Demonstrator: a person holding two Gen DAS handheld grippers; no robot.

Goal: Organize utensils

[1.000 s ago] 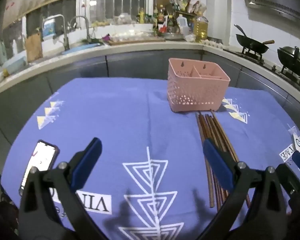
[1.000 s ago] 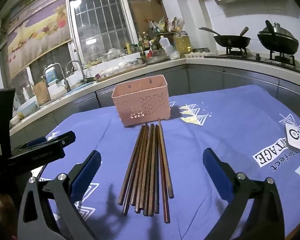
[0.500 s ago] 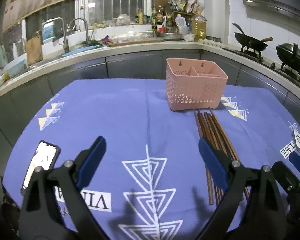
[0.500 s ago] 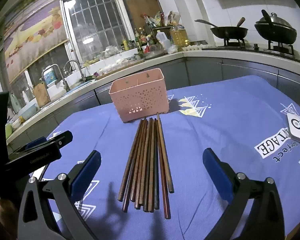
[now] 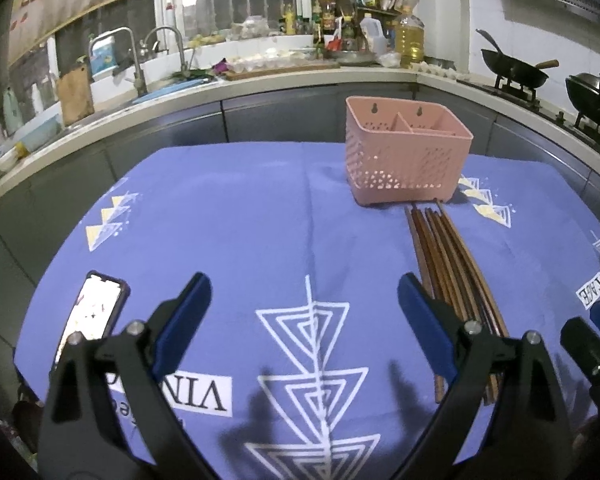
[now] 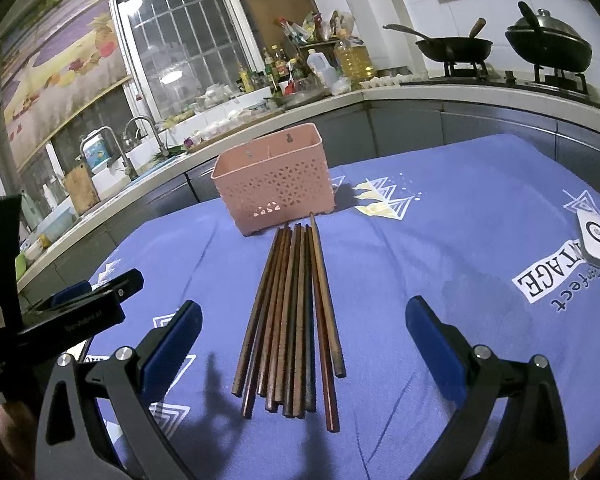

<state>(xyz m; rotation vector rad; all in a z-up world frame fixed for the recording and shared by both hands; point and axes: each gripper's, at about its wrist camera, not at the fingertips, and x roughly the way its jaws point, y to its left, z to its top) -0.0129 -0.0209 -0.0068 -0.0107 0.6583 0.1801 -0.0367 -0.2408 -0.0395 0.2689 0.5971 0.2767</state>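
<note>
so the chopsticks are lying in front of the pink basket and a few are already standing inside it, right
Not quite. The chopsticks do lie on the cloth in front of the pink basket, but none are inside it: the left wrist view looks down into both compartments and they hold nothing.

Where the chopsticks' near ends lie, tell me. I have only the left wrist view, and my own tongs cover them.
Observer: The right wrist view shows the chopsticks whole. Their near ends lie bare and uneven on the cloth, with nothing resting on them.
Operator: Report the right tongs. I see only a corner of them.
Observer: The right tongs are open and empty. The bundle lies between the two fingers, and neither finger touches it.
</note>
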